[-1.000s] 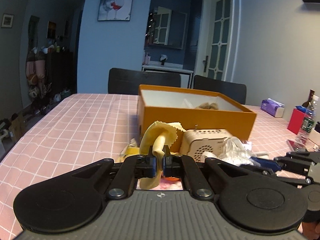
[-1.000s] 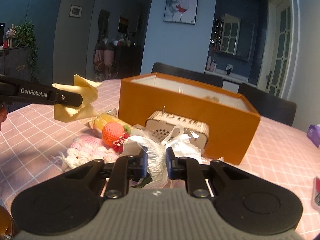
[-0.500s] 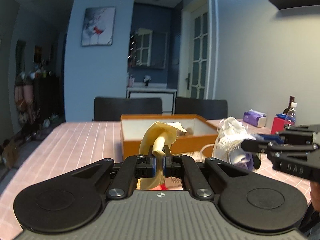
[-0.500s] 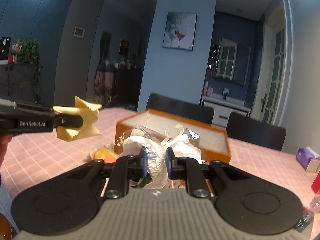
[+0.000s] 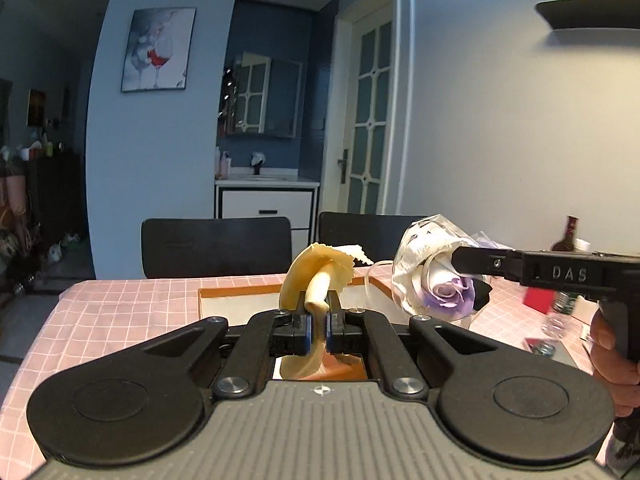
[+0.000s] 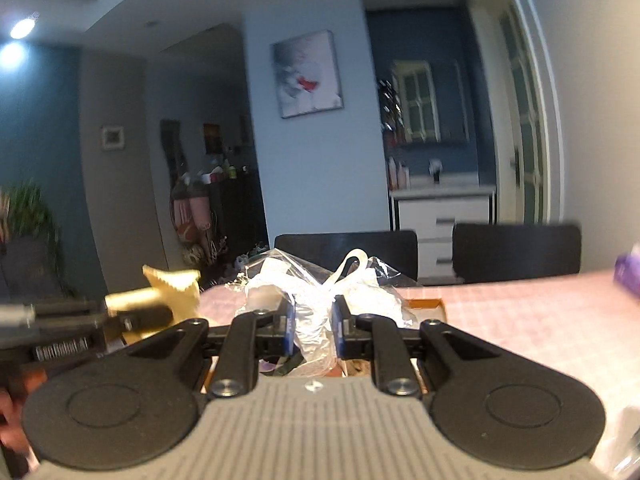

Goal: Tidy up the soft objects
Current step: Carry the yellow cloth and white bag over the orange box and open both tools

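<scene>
Left wrist view: we see the left gripper (image 5: 318,326) clamped on a pale yellow cloth with pinked edges (image 5: 316,276), raised over the open orange cardboard box (image 5: 236,300) on the pink checked tablecloth (image 5: 120,304).
Only here: at 3 o'clock, the right gripper (image 5: 460,258) grips a purple-and-white fabric rose in clear wrapping (image 5: 440,280); the bloom shows.
Right wrist view: we see the right gripper (image 6: 314,326) clamped on crinkled clear wrapping (image 6: 316,292); the bloom is hidden.
Only here: at 9 o'clock, the yellow cloth (image 6: 176,288) sticks out of the blurred left gripper (image 6: 160,314).
Box here: only a corner (image 6: 430,304) shows past the wrapping.
</scene>
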The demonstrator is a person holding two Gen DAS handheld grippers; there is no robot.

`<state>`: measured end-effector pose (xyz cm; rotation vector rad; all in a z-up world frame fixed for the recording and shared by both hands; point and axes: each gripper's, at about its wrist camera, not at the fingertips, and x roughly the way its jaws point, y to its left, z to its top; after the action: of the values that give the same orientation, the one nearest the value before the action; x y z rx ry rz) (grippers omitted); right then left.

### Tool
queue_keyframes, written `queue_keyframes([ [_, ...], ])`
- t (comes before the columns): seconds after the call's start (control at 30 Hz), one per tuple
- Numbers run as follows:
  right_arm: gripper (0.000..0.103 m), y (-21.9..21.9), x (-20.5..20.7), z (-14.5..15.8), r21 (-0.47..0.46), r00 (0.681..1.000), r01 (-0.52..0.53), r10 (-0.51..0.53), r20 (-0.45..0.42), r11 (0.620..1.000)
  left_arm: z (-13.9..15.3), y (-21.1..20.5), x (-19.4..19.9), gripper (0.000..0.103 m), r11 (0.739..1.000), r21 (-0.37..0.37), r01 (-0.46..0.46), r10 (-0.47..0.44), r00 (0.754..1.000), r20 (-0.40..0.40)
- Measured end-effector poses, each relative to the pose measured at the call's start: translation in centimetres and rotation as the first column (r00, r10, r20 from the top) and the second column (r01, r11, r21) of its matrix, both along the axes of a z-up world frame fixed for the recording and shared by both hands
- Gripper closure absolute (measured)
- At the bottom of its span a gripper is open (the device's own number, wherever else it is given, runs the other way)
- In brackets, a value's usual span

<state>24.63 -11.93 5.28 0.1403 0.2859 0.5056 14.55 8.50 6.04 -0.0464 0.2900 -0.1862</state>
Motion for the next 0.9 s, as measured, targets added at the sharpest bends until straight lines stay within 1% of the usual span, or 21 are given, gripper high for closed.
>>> queue_keyframes([
  [0.1,0.086,0.5,3.4,0.1,0.045,0.999,0.020,-0.018,-0.049,0.999,0.0,-0.1,3.3,0.097,1.000,0.019,-0.001,0.002,0.999,-0.041],
  [0.2,0.086,1.5,6.7,-0.1,0.043,0.995,0.049,-0.045,-0.084,0.998,-0.4,0.2,6.9,0.097,1.000,0.018,0.007,-0.005,0.993,-0.119],
  [0.27,0.086,2.3,8.7,-0.4,0.022,0.991,0.065,-0.062,-0.118,0.998,-1.1,0.4,9.3,0.097,1.000,0.009,-0.001,0.002,0.983,-0.184],
  [0.33,0.086,3.0,10.8,-0.9,-0.004,0.983,0.085,-0.085,-0.162,0.996,-1.8,0.7,11.6,0.097,1.000,-0.006,-0.007,0.005,0.968,-0.252],
  [0.47,0.086,3.9,14.7,-2.0,-0.066,0.960,0.092,-0.106,-0.260,0.994,-3.2,1.4,14.7,0.097,1.000,-0.010,-0.014,0.010,0.936,-0.351],
  [0.53,0.086,4.5,16.3,-2.8,-0.105,0.948,0.095,-0.122,-0.292,0.990,-4.0,1.1,15.8,0.097,1.000,0.009,-0.019,0.021,0.922,-0.387],
  [0.63,0.086,5.3,18.1,-4.2,-0.154,0.930,0.097,-0.144,-0.339,0.983,-5.1,1.3,17.2,0.097,1.000,0.001,-0.025,0.023,0.898,-0.439],
  [0.77,0.086,5.8,20.1,-5.6,-0.177,0.912,0.095,-0.157,-0.379,0.980,-6.0,1.6,18.9,0.097,0.999,0.001,-0.046,0.041,0.872,-0.487],
  [0.9,0.086,6.1,21.7,-6.4,-0.195,0.899,0.088,-0.162,-0.407,0.977,-6.8,1.4,20.1,0.097,0.999,0.028,-0.046,0.054,0.853,-0.519],
])
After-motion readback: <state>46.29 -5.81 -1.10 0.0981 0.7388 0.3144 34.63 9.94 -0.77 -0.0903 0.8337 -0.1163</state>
